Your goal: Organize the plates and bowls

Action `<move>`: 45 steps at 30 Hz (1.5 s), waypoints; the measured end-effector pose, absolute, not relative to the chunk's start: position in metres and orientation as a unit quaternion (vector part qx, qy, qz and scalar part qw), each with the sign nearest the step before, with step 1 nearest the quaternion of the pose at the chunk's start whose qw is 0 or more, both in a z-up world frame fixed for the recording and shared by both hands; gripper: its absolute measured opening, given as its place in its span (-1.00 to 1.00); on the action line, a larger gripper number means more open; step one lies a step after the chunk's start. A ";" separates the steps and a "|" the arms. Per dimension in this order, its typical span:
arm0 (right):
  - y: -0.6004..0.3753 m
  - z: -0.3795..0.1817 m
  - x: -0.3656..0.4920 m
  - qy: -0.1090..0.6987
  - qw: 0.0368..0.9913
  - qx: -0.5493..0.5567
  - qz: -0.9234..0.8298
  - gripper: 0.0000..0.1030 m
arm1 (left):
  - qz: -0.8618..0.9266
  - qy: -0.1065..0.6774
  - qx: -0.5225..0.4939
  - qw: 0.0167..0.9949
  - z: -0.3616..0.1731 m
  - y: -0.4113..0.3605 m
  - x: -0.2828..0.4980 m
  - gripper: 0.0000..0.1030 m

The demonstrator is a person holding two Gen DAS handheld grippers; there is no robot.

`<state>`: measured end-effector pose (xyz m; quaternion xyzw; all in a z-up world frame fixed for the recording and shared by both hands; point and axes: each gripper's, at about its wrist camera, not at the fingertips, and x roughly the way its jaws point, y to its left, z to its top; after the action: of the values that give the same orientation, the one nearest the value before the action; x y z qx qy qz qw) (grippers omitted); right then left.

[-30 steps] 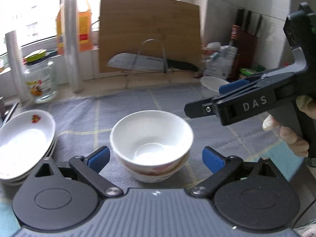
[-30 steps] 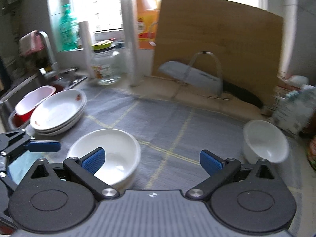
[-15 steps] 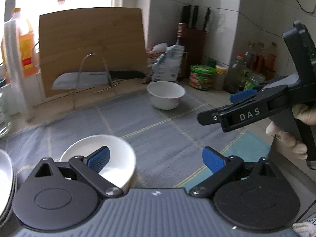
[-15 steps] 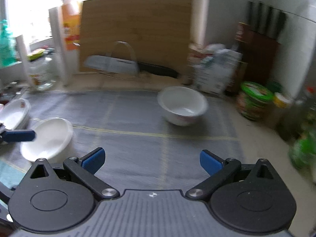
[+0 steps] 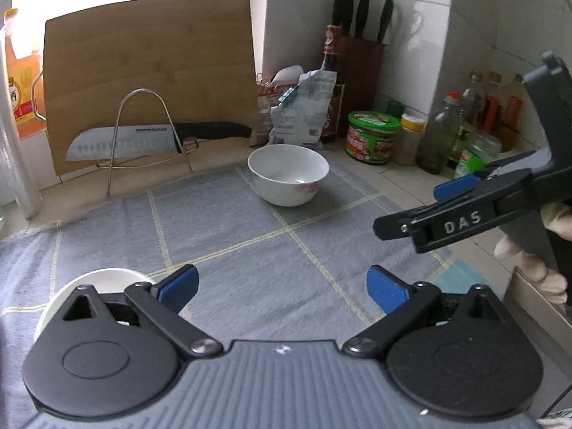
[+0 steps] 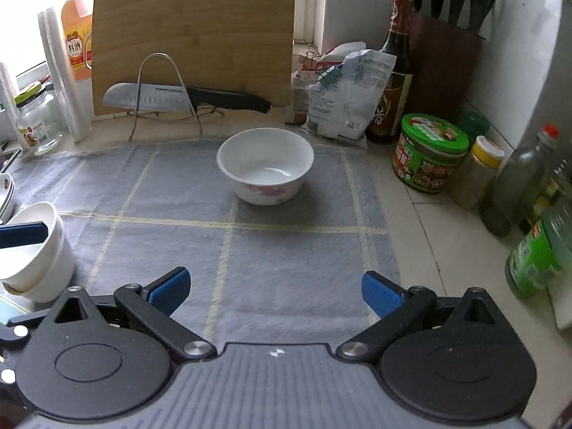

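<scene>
Two grippers: both seen empty, nothing clamped.
Left gripper (image 5: 282, 286): fingers spread wide, held low over the mat (image 5: 250, 236); bowl stack just beside its left finger, partly hidden behind the gripper body.
Right gripper (image 6: 273, 287): fingers spread wide, aimed straight at the lone bowl (image 6: 265, 164); bowl centred in the gap between the tips but well ahead, not touched.
Lone bowl: upright, empty, white with pink flowers low on its side; set at the far end of the mat, near the bag (image 6: 343, 96) and green tub (image 6: 429, 153).
Bowl stack (image 6: 32, 250): at least two white bowls nested, left side of the mat; judged to be the collection point, since bowls are already gathered there.
Plates (image 6: 7, 193): only the edge of a stack seen at far left, apart from the bowls; sorting by type is implied.
Step judged: reach for the lone bowl with the right gripper; wide opening likely kept so one finger can pass inside the rim and one outside.
Progress judged: late; one stray bowl left in view.
Next move calls for: advance, drop over the near rim, pinch the wall, carry left to the stack.
Risk: glazed wall, thin pinch; slip or tilt possible. Knife (image 6: 178, 94) on the rack (image 6: 161, 82) and bottles close behind, so overshoot is to be avoided.
</scene>
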<state>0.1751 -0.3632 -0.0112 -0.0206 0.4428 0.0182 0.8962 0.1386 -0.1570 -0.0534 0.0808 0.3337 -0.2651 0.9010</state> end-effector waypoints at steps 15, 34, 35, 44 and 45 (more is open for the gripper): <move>-0.423 -0.017 0.236 0.431 0.897 -0.027 0.090 1.00 | -0.175 0.341 0.080 0.920 -0.089 -0.234 0.190 0.94; -0.434 -0.033 0.291 0.433 0.888 -0.066 0.141 1.00 | -0.159 0.331 0.075 0.927 -0.125 -0.282 0.251 0.91; -0.434 -0.035 0.293 0.434 0.887 -0.067 0.145 1.00 | -0.159 0.328 0.072 0.929 -0.124 -0.282 0.252 0.90; -0.422 -0.044 0.318 0.434 0.872 -0.061 0.218 1.00 | -0.153 0.296 0.065 0.941 -0.120 -0.285 0.260 0.83; -0.421 -0.044 0.323 0.433 0.870 -0.057 0.228 1.00 | -0.153 0.295 0.065 0.941 -0.119 -0.285 0.261 0.81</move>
<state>0.3225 -0.4205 -0.0444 -0.0570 0.4330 0.2279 0.8702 0.2611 -0.2848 -0.1195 0.0648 0.2949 -0.1528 0.9410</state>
